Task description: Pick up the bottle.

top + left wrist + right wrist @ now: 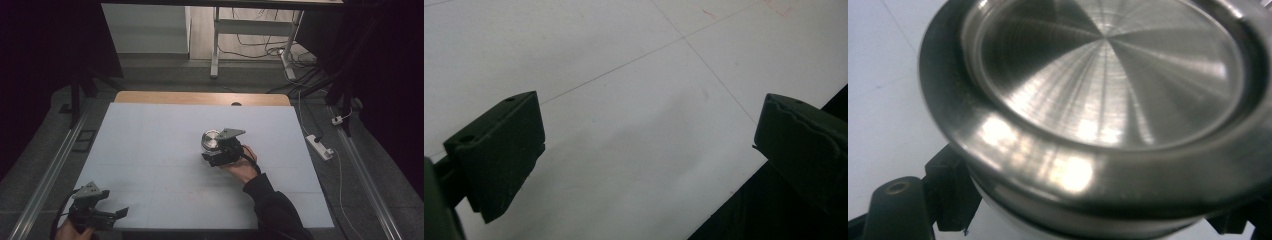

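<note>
Steel fills the right gripper view: a round metal lid [1108, 95] with a raised rim and a brushed, dished top, seen from close above, with the black jaws pressed in under its rim at either side. The high view gives the wider scene, where that lid [210, 139] is a small shiny disc near the middle of the white table [150, 150], well clear of every edge. The right gripper [214, 152] is closed tight on it from the near side. The right hand [243, 167] reaches in from the bottom right, dark sleeve angled up and left, with the gripper lying roughly level and pointing away from the person. The left gripper [120, 212] sits at the near left corner, held low in the left hand [70, 231], and points right along the front edge. The left gripper view shows its jaws spread wide with nothing between them, only bare table [634, 100] crossed by faint lines, and the dark table edge at lower right. Open surface lies all round the lid, widest to the left and toward the far edge.
</note>
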